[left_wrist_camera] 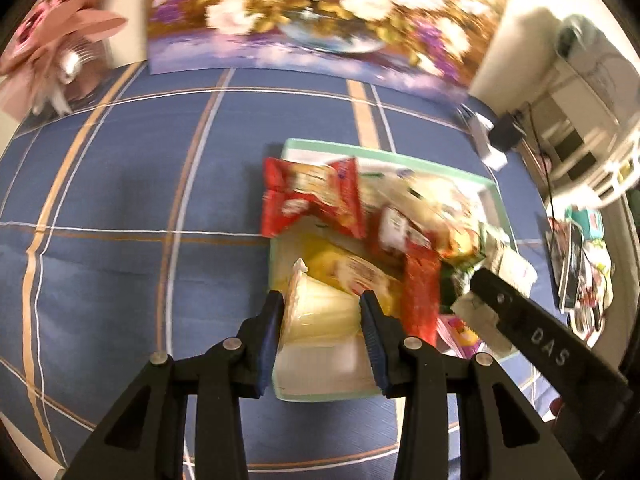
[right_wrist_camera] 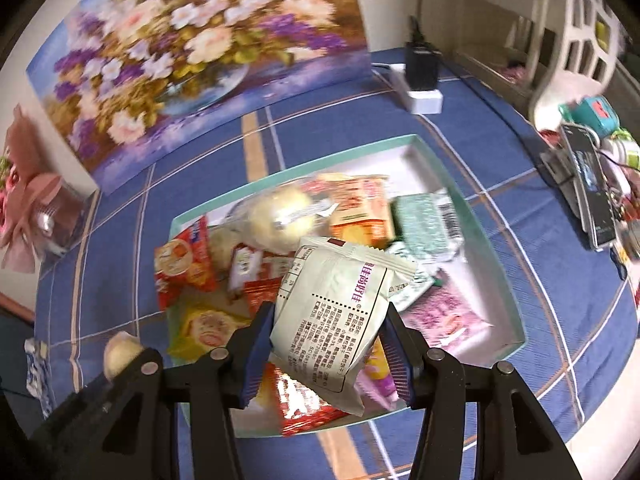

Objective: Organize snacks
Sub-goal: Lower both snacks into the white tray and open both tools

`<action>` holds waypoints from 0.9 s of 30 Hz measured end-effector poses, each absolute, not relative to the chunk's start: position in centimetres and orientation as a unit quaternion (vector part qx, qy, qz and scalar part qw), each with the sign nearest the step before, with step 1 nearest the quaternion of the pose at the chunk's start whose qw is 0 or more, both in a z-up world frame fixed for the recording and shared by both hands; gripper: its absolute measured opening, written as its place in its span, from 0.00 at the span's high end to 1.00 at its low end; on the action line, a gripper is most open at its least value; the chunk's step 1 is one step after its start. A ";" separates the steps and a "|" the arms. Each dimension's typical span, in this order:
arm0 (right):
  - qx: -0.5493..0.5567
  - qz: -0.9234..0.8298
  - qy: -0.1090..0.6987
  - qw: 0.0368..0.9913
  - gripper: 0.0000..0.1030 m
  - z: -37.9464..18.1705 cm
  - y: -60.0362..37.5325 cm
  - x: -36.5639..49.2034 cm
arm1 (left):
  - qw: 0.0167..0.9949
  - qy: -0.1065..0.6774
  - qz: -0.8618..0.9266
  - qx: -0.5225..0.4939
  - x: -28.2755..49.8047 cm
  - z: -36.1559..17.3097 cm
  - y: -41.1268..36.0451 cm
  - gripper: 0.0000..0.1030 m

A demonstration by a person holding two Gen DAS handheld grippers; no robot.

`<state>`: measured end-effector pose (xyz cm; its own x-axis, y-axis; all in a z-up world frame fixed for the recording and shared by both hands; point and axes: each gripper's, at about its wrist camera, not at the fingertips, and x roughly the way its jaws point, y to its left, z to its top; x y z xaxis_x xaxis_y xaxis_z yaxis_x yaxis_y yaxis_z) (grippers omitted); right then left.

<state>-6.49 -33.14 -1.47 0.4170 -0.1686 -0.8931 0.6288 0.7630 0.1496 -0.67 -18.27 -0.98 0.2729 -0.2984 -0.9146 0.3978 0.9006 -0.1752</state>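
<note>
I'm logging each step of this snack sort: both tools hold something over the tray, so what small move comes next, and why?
Probably lower the right tool and release its pale green packet into the tray: it hangs clamped above the pile, with bare floor at the tray's far corner.

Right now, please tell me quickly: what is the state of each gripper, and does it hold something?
Left gripper: closed on a pale yellow cup.
Right gripper: closed on a pale green packet.

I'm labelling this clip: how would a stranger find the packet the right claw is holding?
Start at the mint-rimmed tray on the blue checked cloth. Over its near end, the right claw pinches a pale packet. Unlike its colourful neighbours, it shows black printed text.
</note>
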 end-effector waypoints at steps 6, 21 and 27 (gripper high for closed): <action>0.246 -0.251 0.483 0.802 0.46 -1.8 -34.1 -7.2 | 0.786 0.572 -0.228 0.061 -1.3 -1.7 -19.3 0.60; 0.230 -0.232 0.544 0.773 0.46 -5.6 -32.9 -5.8 | 0.749 0.621 -0.217 0.079 -1.2 -5.0 -19.7 0.60; 0.228 -0.231 0.544 0.774 0.46 -5.9 -32.8 -5.8 | 0.743 0.630 -0.212 0.075 -0.9 -5.7 -19.4 0.60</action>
<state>-5.82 -32.82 -5.91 0.3009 -0.1088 -0.9474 0.6048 0.7899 0.1013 -0.95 -19.45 -5.66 0.1160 -0.2209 -0.9684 0.4104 0.8985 -0.1558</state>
